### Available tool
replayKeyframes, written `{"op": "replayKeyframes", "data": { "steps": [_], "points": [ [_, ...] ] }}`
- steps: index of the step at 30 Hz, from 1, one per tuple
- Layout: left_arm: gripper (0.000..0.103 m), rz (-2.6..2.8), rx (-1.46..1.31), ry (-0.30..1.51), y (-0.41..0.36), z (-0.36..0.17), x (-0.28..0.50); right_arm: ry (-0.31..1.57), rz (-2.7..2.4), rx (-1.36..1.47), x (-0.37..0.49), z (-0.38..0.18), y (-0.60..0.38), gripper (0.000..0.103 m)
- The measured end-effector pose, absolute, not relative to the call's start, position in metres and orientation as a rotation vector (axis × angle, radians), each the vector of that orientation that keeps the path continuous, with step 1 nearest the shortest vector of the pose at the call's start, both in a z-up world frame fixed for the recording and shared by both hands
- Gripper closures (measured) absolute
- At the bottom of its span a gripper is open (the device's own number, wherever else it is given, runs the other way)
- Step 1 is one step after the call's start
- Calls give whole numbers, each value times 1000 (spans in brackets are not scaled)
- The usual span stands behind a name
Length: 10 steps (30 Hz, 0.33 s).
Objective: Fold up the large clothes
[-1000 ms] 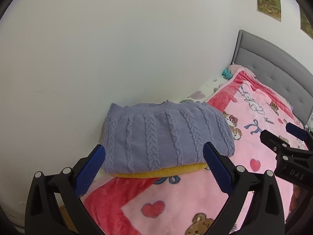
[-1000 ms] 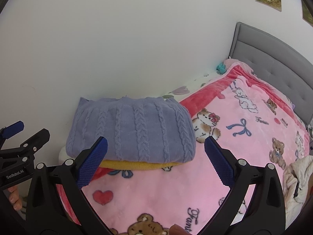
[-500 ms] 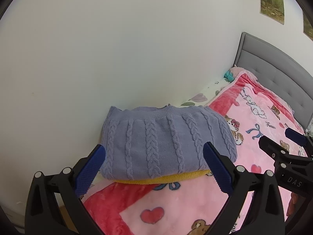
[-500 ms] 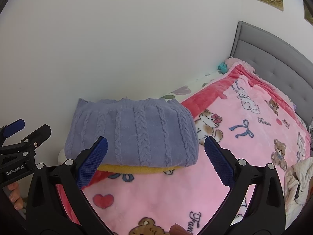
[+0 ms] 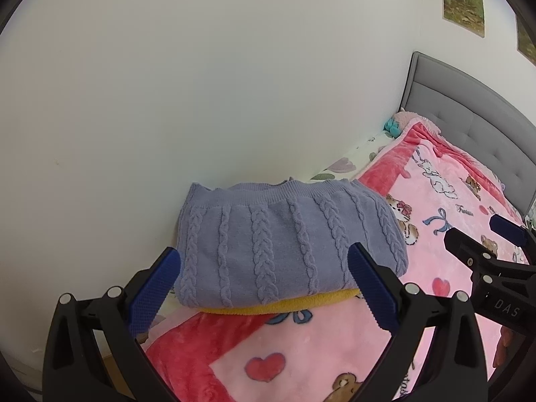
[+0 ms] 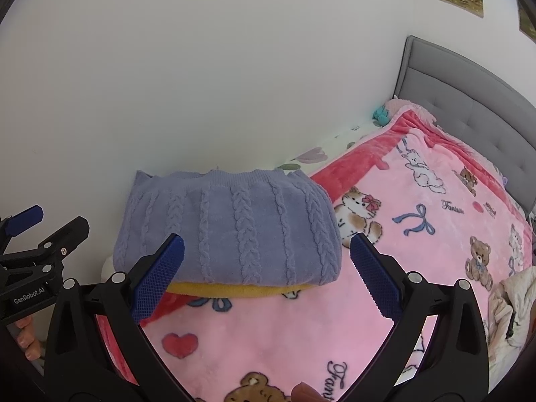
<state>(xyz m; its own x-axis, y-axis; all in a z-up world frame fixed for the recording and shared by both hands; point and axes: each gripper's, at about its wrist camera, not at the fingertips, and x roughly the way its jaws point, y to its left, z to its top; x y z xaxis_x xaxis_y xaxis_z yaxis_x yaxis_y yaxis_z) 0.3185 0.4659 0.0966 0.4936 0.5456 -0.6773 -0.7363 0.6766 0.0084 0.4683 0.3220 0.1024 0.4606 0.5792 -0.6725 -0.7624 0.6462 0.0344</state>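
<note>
I face a plain white wall [image 5: 201, 83] filling the upper left. At right stands my bed's grey tufted headboard [image 5: 469, 117], two landscape prints [image 5: 463, 6] above, pink cartoon blanket [image 6: 418, 217] below.

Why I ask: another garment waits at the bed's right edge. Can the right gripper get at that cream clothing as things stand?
Probably yes. The right gripper is open and holds nothing, and only bare pink blanket lies between it and the cream clothing. Part of that garment is cut off by the frame edge.

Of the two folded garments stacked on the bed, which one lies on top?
The purple cable-knit sweater lies on top; only the edge of the yellow garment shows beneath it.
</note>
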Motion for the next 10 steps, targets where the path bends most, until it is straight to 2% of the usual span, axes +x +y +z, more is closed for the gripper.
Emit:
{"op": "replayKeyframes", "data": {
  "steps": [10],
  "points": [
    [5, 793, -293, 708, 464, 98, 319, 699, 841, -288, 467, 105, 323, 8]
  ]
}}
